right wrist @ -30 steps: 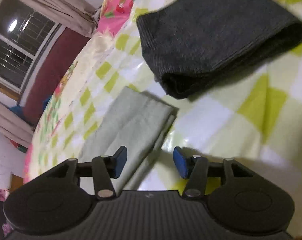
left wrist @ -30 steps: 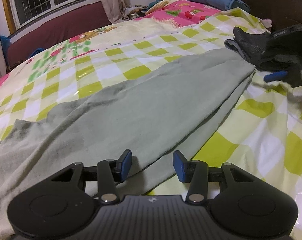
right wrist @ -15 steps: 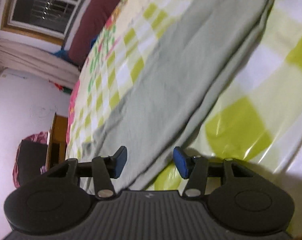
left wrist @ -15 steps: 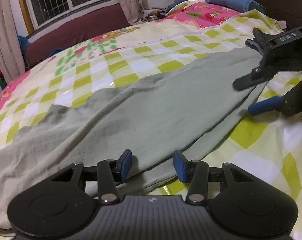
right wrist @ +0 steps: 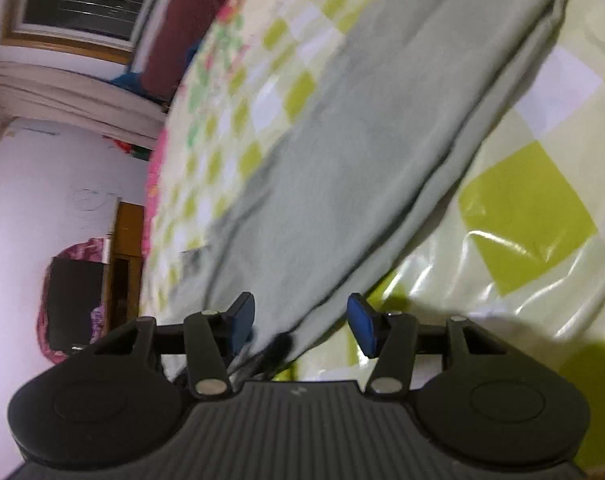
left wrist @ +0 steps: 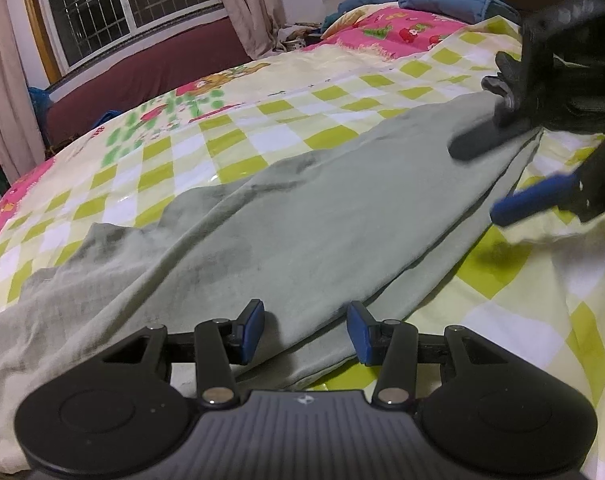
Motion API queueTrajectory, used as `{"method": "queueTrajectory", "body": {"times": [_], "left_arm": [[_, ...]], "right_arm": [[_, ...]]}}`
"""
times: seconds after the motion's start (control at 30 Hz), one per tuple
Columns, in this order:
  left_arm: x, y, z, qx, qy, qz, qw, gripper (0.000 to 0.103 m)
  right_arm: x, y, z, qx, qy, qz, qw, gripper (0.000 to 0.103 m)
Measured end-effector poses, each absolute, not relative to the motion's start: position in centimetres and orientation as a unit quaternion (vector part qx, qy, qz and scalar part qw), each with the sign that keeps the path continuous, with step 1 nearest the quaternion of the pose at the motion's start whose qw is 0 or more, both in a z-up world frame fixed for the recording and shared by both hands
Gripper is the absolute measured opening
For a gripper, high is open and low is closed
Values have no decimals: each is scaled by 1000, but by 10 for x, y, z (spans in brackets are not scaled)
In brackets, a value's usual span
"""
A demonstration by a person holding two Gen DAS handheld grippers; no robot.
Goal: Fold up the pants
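Fingers (left wrist: 253, 330) of both grippers parted, empty, over grey-green pants (left wrist: 302, 216)

Bed (left wrist: 514, 320): lying under a glossy checked cover of lime, white and cream squares, stretching from near right to the far left.
Pants (left wrist: 322, 216): pale grey-green, lying flat straight on the cover, running from near left to far right, one layer lying over the other along the right edge.
Quilt (left wrist: 398, 32): pink, patterned, lying at the far end.
Pillow (left wrist: 434, 0): blue, resting beyond the quilt.
Dark cloth (left wrist: 498, 80): lying at the far right, just beyond the pants' end, mostly hidden.
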State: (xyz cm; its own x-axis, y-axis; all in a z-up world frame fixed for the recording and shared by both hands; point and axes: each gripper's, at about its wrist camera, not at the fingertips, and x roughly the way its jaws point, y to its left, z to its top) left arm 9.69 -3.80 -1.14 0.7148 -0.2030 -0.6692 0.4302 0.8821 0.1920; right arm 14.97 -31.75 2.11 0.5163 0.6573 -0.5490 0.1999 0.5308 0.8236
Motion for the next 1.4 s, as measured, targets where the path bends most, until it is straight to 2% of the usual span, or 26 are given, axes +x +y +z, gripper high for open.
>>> {"method": "queueTrajectory", "body": {"times": [0.1, 0.2, 0.3, 0.57, 0.63, 0.7, 0.73, 1.03, 1.13, 1.2, 1.33, 1.4], "left_arm": [[96, -38, -11, 165, 336, -173, 911, 59], [95, -37, -11, 164, 337, -175, 910, 59], [94, -37, -11, 162, 336, -177, 911, 59], [97, -37, -12, 152, 337, -180, 912, 59], [98, -37, -12, 150, 336, -181, 912, 59], [97, -37, -10, 145, 331, -185, 914, 59], [96, -37, -8, 142, 327, -190, 915, 59], [95, -53, -9, 194, 297, -180, 917, 59], [95, -51, -9, 191, 308, -189, 913, 55], [92, -52, -15, 209, 313, -189, 907, 54], [85, -50, -14, 223, 311, -195, 903, 54], [85, -49, -15, 222, 311, -197, 903, 54]], "right_arm": [[157, -311, 22, 458, 454, 160, 747, 53], [172, -302, 0, 463, 475, 136, 736, 53], [173, -300, -9, 463, 473, 122, 740, 48], [183, -309, -12, 468, 438, 95, 762, 50], [185, -304, -12, 463, 436, 104, 765, 43], [187, -299, -14, 460, 436, 113, 765, 8], [187, -298, -15, 459, 439, 113, 764, 4], [172, -306, 16, 483, 400, 151, 764, 4], [164, -309, 16, 474, 403, 151, 768, 4], [169, -309, -3, 450, 443, 130, 764, 8], [163, -320, -13, 461, 446, 96, 761, 9], [157, -339, -10, 477, 427, 76, 765, 19]]}}
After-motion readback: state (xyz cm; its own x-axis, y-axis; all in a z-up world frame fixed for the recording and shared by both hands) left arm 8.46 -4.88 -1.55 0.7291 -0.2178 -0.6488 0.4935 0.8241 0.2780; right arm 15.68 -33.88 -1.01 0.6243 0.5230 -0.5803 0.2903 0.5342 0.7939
